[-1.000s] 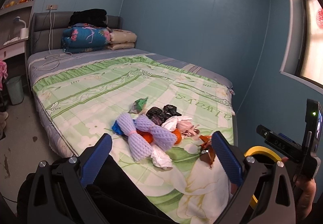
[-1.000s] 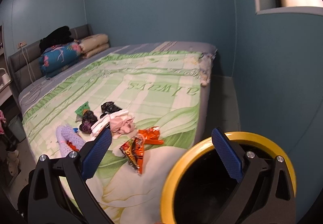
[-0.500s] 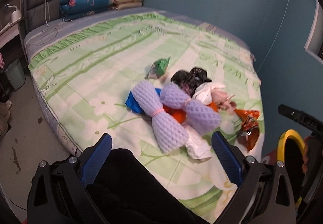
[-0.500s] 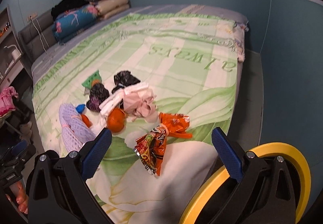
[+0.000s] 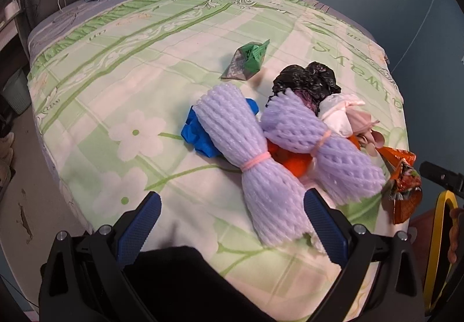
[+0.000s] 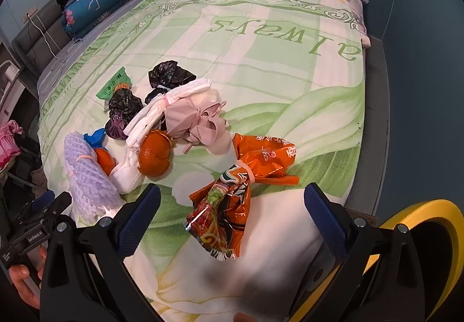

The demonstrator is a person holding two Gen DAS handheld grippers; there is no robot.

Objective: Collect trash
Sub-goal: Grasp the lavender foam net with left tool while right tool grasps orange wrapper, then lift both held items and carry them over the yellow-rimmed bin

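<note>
A heap of trash is lying on the bed (image 6: 261, 41) near its foot corner, close to the edge where both grippers are hanging, so every piece is sitting within easy reach. The left gripper (image 5: 232, 223) is hovering low over the sheet with its jaws spread wide and holding nothing; the nearer of 2 purple foam nets (image 5: 255, 177) is lying with its lower end between the blue pads, which suggests that this bundle is being lined up as the left side's pick. Under and beside the nets are lying a blue wrapper (image 5: 197, 133), a green packet (image 5: 246, 61) and a crumpled black bag (image 5: 304, 81).

The right gripper (image 6: 232, 214) is likewise wide open and empty, and it is pointing at the orange snack bags (image 6: 240, 197), tied together at the middle and lying nearest the bed's edge. Behind them are resting an orange peel (image 6: 155, 156), a pink cloth bundle (image 6: 197, 122) and folded white tissue (image 6: 162, 110).

A yellow-rimmed bin (image 6: 429, 235) is standing on the floor just beside the bed corner, at the right gripper's side, probably placed there so that collected pieces are carried only a short way. Nothing looks collected yet.
</note>
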